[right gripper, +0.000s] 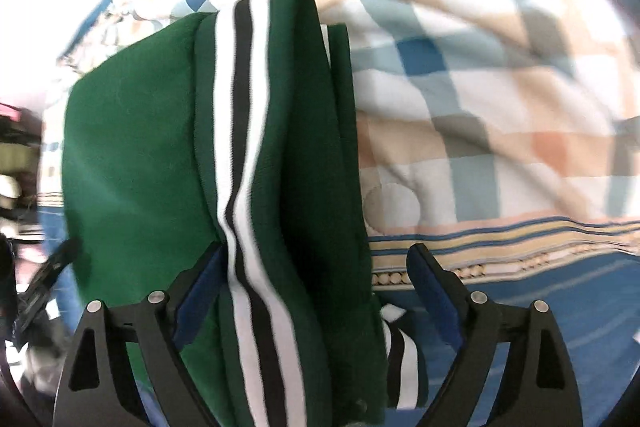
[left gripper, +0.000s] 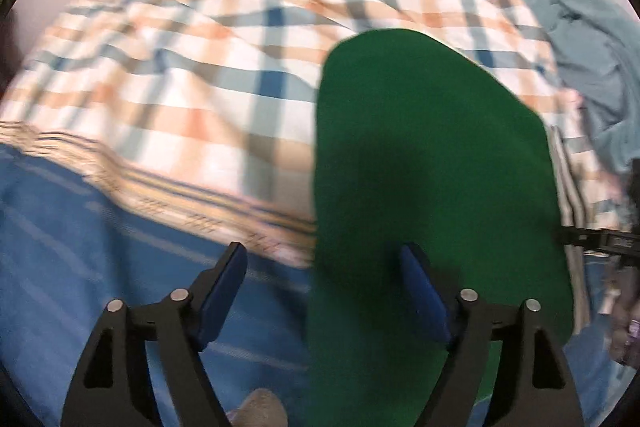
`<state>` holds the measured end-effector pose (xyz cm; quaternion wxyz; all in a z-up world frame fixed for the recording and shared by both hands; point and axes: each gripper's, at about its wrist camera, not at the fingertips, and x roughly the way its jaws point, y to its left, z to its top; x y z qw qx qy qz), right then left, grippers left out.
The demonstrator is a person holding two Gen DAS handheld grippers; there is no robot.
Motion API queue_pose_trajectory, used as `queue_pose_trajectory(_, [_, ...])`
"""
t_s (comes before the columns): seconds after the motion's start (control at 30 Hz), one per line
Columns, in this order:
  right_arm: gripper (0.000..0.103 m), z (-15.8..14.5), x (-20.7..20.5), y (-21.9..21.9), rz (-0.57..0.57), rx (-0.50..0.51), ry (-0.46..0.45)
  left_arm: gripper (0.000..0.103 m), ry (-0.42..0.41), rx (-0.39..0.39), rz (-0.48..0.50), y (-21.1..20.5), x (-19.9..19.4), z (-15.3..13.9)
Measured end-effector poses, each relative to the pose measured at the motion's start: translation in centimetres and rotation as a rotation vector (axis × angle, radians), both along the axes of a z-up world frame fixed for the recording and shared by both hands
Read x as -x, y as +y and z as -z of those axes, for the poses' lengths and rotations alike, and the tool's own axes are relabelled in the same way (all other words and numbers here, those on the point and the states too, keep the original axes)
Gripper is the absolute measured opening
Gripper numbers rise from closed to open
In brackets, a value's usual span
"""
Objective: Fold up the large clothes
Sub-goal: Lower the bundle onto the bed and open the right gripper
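Note:
A dark green garment [left gripper: 432,155] lies folded on the bed, long and narrow in the left wrist view. My left gripper [left gripper: 326,267] hangs over its near end, open. The cloth's left edge runs between the jaws and the left pad [left gripper: 224,291] stands clear of it over the blue sheet. In the right wrist view the same green garment [right gripper: 152,155] shows a white and black striped band [right gripper: 240,131] along its length. My right gripper [right gripper: 318,263] is open around that fold, and its right pad [right gripper: 432,291] stands apart from the cloth.
A checked orange, blue and white quilt [left gripper: 192,75] is bunched behind the garment on a blue striped sheet [left gripper: 80,247]. A grey-blue garment [left gripper: 588,39] lies crumpled at the far right. A pale wall rises behind the bed.

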<state>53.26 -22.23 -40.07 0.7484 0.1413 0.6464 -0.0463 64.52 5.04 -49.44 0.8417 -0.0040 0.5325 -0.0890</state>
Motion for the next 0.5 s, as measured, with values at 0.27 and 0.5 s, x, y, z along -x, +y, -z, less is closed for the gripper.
queue_pose_trajectory(0.27, [0.095,-7.0,7.6,2.1,-0.02,0.272,-0.058,0.099,-0.11,-0.2,-0.085,-2.4,8.7,-4.7])
queue_pose_trajectory(0.5, [0.095,-14.9,15.0,3.6,0.028,0.316,-0.087,0.1,-0.087,-0.216,-0.086,-4.5,15.7,-10.1])
